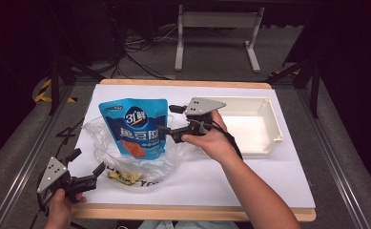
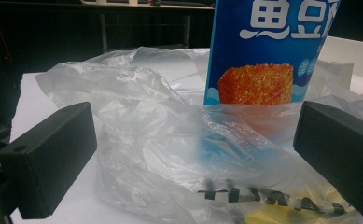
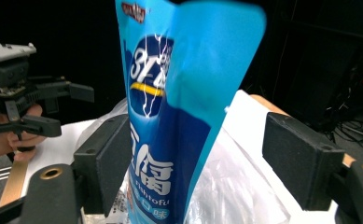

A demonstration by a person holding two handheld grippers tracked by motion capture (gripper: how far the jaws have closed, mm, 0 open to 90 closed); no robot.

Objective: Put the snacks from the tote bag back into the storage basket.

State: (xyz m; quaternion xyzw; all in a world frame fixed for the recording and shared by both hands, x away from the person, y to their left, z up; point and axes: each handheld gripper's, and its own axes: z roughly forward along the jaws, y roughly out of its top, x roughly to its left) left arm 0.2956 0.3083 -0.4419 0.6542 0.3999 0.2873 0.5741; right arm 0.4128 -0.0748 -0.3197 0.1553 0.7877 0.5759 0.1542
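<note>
1. Right now we hold the right gripper (image 1: 166, 121) at the right edge of the blue fish tofu pouch (image 1: 135, 126), which stands upright in the clear plastic bag (image 1: 126, 157) on the white-covered counter (image 1: 250, 181).
2. Seen from the right gripper view, the pouch (image 3: 170, 116) rises between our two black jaws; the left jaw sits just beside its printed face, while the right jaw stands apart from its edge, so this gripper is open around the pouch rather than clamped on it.
3. We cannot tell whether the left jaw actually touches the pouch.
4. Our left gripper (image 1: 85, 167) rests low at the near left corner of the counter, just beside the bag's near rim, with its jaws spread wide and nothing pinched between them.
5. From the left gripper view, the crumpled bag (image 2: 160, 140) lies ahead of and partly between the open jaws, with the lower part of the pouch (image 2: 263, 60) standing behind the plastic and something yellow (image 2: 282, 214) lying inside the bag near its printed lettering.
6. Beyond our right hand (image 1: 211, 140), a white tray (image 1: 269, 119) sits on the far right part of the counter, well apart from the bag.
7. In the right gripper view, we also see the left gripper (image 3: 72, 109) farther off at the left, held in our other hand (image 3: 11, 140).
</note>
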